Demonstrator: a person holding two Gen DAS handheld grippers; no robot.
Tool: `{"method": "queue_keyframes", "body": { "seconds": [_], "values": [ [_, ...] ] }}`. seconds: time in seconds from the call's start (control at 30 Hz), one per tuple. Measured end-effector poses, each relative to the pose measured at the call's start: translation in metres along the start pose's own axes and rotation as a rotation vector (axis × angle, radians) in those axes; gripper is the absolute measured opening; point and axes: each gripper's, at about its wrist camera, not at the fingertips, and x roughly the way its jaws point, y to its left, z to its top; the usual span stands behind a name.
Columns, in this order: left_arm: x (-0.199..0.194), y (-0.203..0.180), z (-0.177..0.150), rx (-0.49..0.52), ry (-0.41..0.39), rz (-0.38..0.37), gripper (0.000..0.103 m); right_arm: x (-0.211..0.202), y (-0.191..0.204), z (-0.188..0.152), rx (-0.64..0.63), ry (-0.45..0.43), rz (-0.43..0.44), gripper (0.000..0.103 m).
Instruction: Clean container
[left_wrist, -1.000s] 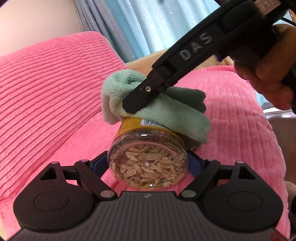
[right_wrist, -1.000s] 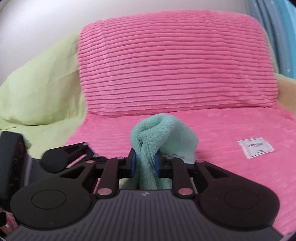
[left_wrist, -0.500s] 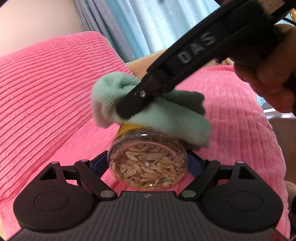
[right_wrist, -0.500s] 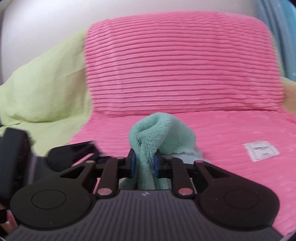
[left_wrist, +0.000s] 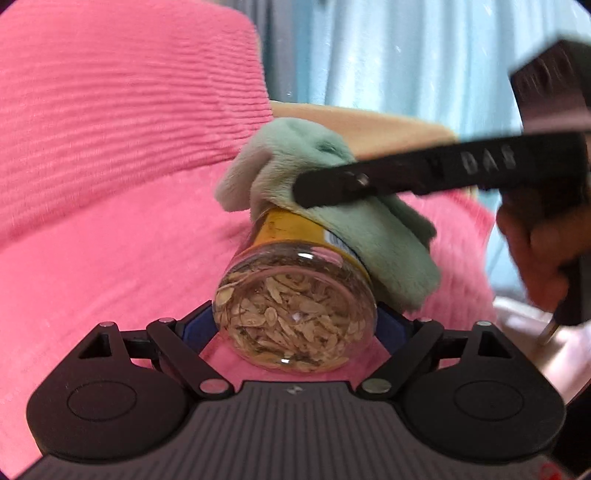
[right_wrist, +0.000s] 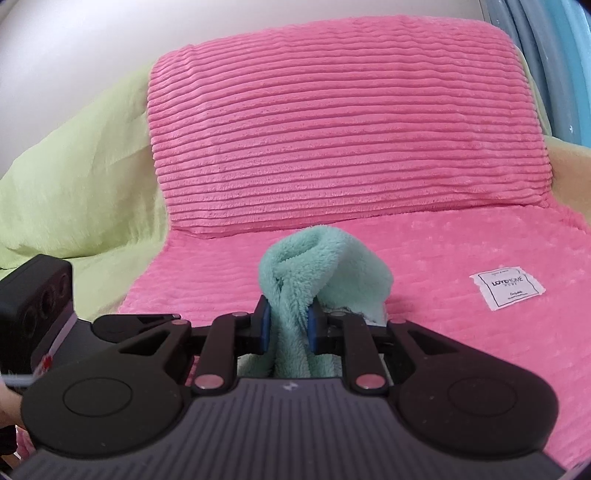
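Observation:
A clear jar (left_wrist: 295, 310) of pale dried slices, with a yellow label, lies bottom-first toward the left wrist camera. My left gripper (left_wrist: 295, 328) is shut on the jar's base, a blue pad on each side. A mint-green fluffy cloth (left_wrist: 369, 236) is draped over the jar's upper right side. My right gripper (right_wrist: 287, 326) is shut on that cloth (right_wrist: 325, 273), which bunches up between its blue pads. In the left wrist view the right gripper's black finger (left_wrist: 406, 177) reaches in from the right, pressing the cloth against the jar. The jar's lid end is hidden by the cloth.
A pink ribbed cushion (right_wrist: 343, 122) and pink blanket (right_wrist: 480, 339) with a white label (right_wrist: 506, 287) lie beneath. A lime-green cover (right_wrist: 77, 184) is at left. Light blue curtains (left_wrist: 388, 55) hang behind. A person's hand (left_wrist: 543, 251) holds the right gripper's handle.
The left gripper and jar swung, so the view now faces further right. The right gripper's finger went from steeply slanted to nearly level, and the cloth slid across the jar's top.

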Motion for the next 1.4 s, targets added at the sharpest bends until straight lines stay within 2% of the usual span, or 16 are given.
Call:
{"method": "queue_keyframes", "body": {
  "seconds": [0.17,0.33,0.4,0.57,0.63,0.7,0.8,1.2,1.3,1.4],
  "values": [
    [-0.001,0.017,0.006,-0.128,-0.026,-0.051,0.087,-0.001,0.000,0.000,0.003,0.000,0.004,0.016],
    [-0.008,0.013,-0.002,-0.094,-0.035,-0.039,0.086,-0.001,0.001,0.001,0.007,0.006,-0.006,0.016],
    [-0.010,0.004,-0.001,-0.017,-0.039,-0.004,0.086,-0.003,0.000,0.002,0.012,0.011,-0.007,0.016],
    [-0.006,-0.042,-0.011,0.408,-0.033,0.195,0.086,-0.004,0.008,0.001,-0.007,0.018,0.039,0.017],
    [-0.004,-0.050,-0.016,0.489,-0.034,0.235,0.086,-0.004,0.016,0.000,-0.021,0.028,0.081,0.017],
    [-0.004,-0.050,-0.017,0.488,-0.034,0.236,0.086,-0.003,0.025,-0.002,-0.040,0.038,0.122,0.017],
    [-0.006,-0.047,-0.016,0.458,-0.035,0.225,0.086,-0.002,0.034,-0.003,-0.081,0.044,0.131,0.016],
    [-0.002,-0.049,-0.014,0.465,-0.033,0.231,0.086,0.000,0.006,0.001,-0.029,0.012,0.035,0.014],
    [-0.005,-0.045,-0.011,0.411,-0.030,0.218,0.087,0.001,-0.002,0.001,-0.014,0.003,0.010,0.015],
    [-0.007,-0.033,-0.006,0.265,-0.021,0.161,0.089,0.003,0.003,0.000,-0.008,0.005,0.003,0.015]
  ]
}}
